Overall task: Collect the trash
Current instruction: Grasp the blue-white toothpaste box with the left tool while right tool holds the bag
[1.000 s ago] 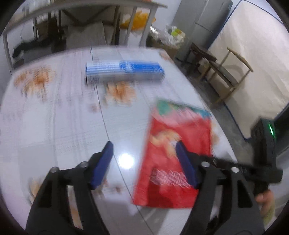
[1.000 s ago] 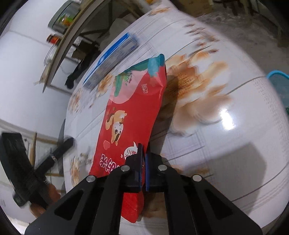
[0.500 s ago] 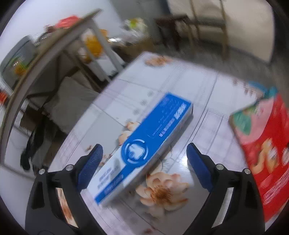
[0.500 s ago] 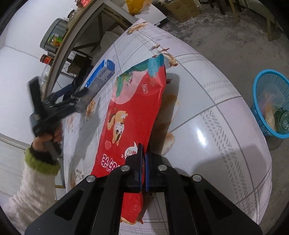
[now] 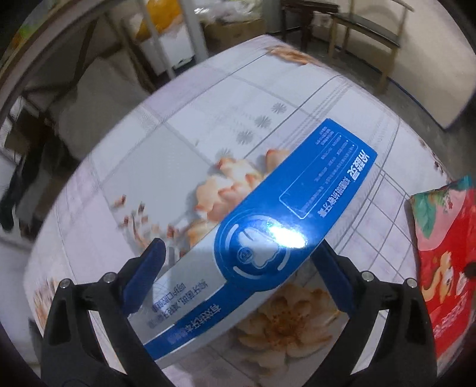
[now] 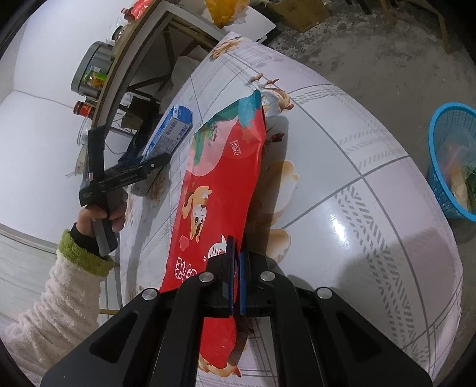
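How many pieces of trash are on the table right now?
2: the blue toothpaste box lying between the open left gripper, and the red snack bag pinched by the right gripper. None hidden that I can see.

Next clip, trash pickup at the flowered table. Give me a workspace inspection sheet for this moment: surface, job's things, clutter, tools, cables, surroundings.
Surface: glossy table with a flower and grid print, glare spots.
Job's things: blue toothpaste box lying flat on the table; red snack bag, one end pinched; blue basket on the floor with rubbish already inside.
Clutter: nothing seen on the table besides these.
Tools: left tool wide open, jaws just been opening, pads either side of the box, not pressing. Right tool shut on the red snack bag.
Cables: nothing seen.
Surroundings: metal-framed side table with jars, wooden chairs, cardboard box on the concrete floor.
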Available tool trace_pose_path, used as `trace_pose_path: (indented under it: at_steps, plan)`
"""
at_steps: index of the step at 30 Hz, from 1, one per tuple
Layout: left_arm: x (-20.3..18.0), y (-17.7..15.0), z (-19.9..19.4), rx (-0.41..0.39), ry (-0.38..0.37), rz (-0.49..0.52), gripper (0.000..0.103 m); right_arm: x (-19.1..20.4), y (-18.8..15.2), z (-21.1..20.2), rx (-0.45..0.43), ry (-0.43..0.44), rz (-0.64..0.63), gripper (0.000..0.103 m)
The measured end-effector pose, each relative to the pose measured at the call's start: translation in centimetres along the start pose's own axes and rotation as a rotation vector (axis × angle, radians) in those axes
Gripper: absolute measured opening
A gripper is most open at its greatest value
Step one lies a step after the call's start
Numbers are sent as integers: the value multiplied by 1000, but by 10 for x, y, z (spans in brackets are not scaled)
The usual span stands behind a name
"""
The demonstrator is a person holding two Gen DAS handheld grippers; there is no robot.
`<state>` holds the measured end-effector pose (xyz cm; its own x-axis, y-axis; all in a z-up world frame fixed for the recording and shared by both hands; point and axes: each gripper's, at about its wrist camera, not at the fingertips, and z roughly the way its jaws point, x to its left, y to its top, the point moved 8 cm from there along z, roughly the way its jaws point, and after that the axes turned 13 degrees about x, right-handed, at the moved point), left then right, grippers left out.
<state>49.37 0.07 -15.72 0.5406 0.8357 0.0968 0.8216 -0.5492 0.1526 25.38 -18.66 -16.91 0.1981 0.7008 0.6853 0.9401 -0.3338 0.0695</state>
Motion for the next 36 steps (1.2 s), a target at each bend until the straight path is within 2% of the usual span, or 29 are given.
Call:
trace_pose_path:
  at_steps: [4, 7, 10, 14, 15, 20, 26, 28, 29, 32, 36]
  plan:
    - [-3, -30, -1, 66, -41, -87, 90, 1, 1, 0, 0, -24, -18, 1]
    - [-12, -62, -7, 81, -89, -145, 80, 5, 0, 0, -4, -56, -38, 1]
    - [-23, -97, -18, 53, -173, -244, 76, 11, -3, 3, 1, -72, -58, 1]
    - [-32, -136, -34, -1, -267, -380, 56, 22, -11, 10, 7, -96, -101, 1]
    - [-35, -143, -36, -9, -273, -396, 55, 24, -13, 11, 9, -99, -106, 1]
    - [-54, -190, -47, -52, -245, -446, 53, 33, -30, 15, 21, -126, -135, 1]
    - [-84, -259, -62, -44, -336, -587, 53, 30, -59, 8, 45, -131, -123, 2]
    - [-91, -279, -67, -47, -351, -606, 53, 30, -71, 7, 59, -135, -136, 2]
    - [-96, -283, -66, -47, -358, -605, 54, 31, -78, 7, 73, -138, -148, 2]
    - [-102, -298, -73, -60, -383, -637, 68, 34, -87, 7, 99, -148, -169, 2]
    - [-96, -295, -79, -113, -342, -640, 69, 34, -84, 8, 118, -138, -150, 3]
